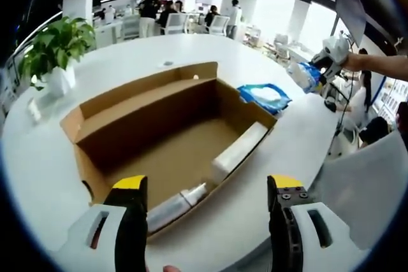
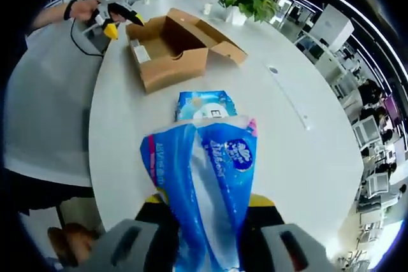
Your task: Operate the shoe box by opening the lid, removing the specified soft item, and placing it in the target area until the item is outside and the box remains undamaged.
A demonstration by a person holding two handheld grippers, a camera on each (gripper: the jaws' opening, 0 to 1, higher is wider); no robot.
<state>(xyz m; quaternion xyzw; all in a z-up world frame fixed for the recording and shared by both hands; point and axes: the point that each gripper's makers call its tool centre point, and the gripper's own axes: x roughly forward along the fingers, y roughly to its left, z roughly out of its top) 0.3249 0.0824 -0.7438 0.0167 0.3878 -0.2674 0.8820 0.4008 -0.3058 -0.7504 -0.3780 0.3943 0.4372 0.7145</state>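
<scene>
Right gripper (image 2: 207,211): my jaws clamp a blue tissue pack (image 2: 204,176).
Left gripper (image 1: 207,186): jaws wide, above the open shoe box (image 1: 172,135).

left view over box (image 1: 172,138), right view opposite

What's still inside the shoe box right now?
Inside the box: a white packet along one wall and a clear-wrapped roll at the near wall, partly hidden behind the left tongs.

Left gripper (image 1: 207,211) jaws apart; right gripper (image 2: 205,218) jaws clamped.
</scene>
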